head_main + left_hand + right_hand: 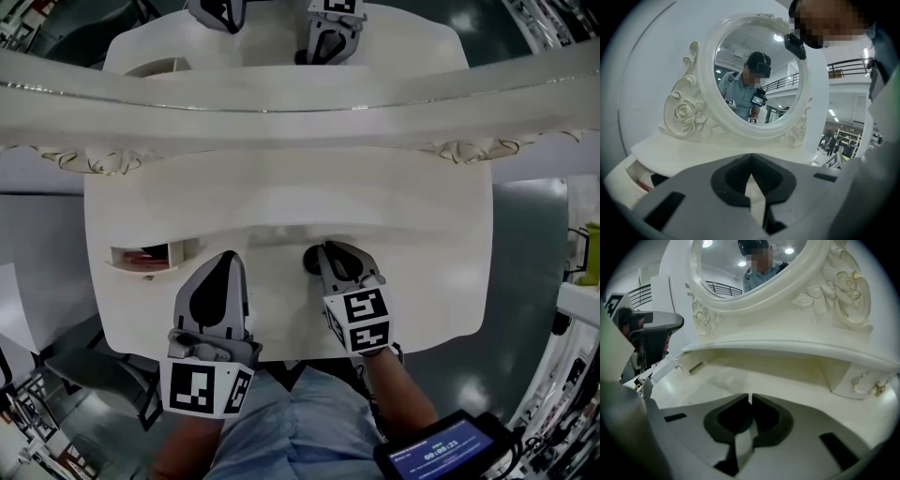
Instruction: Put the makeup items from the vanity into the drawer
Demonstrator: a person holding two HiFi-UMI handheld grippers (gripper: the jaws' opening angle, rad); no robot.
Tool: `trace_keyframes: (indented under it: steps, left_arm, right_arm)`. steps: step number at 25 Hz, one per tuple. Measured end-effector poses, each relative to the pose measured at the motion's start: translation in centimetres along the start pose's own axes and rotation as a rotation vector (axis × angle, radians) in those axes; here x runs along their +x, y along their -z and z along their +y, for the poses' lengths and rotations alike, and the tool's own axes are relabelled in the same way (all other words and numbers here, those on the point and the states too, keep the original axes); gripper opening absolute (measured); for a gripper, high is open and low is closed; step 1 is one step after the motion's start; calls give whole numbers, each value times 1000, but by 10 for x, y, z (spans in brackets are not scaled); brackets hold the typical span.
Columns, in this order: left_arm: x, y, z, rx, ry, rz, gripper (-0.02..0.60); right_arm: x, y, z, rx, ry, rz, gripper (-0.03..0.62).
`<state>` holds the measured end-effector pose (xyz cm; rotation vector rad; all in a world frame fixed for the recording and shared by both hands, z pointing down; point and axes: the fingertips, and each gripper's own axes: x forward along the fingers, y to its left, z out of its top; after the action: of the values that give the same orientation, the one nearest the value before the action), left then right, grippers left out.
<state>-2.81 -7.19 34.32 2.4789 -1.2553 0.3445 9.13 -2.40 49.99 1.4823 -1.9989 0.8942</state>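
White vanity tabletop point(422, 262) fills my head view below the carved mirror frame point(281, 94), and I see no loose makeup left on it. The drawer point(122, 266) at the left stands open, with reddish makeup items point(142, 255) showing inside. The left gripper point(228, 256) sits just beside that drawer and the right gripper point(324, 249) near the middle of the top. A dark patch point(311, 263) touches the right one's tip, and I cannot tell whether it is an item or part of the tool. In the left gripper view, the left gripper point(750, 157) has its jaws pressed together on nothing, aimed at the mirror point(754, 70). The drawer point(618, 176) shows at lower left with a red sliver point(641, 185) in it. In the right gripper view, the right gripper point(750, 397) has its jaws drawn together to a hairline slit with nothing visible between them, over bare tabletop point(717, 380). I judge the loading mostly or wholly done. What remains is settling that dark patch and perhaps pushing the drawer in.
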Motion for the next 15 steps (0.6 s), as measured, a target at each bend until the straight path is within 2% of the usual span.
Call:
trace_keyframes:
  steps: [1, 8, 15]
  left_arm:
    - [0, -1, 1, -1, -1, -3, -2]
    - [-8, -12, 6, -2, -11, -44, -2]
    - [-46, -29, 45, -24, -93, -130, -2]
  right_arm:
    - [-1, -2, -1, -1, 6, -5, 21]
    - [-10, -30, 9, -33, -2, -58, 14]
    - [-15, -83, 70, -149, -83, -151, 14]
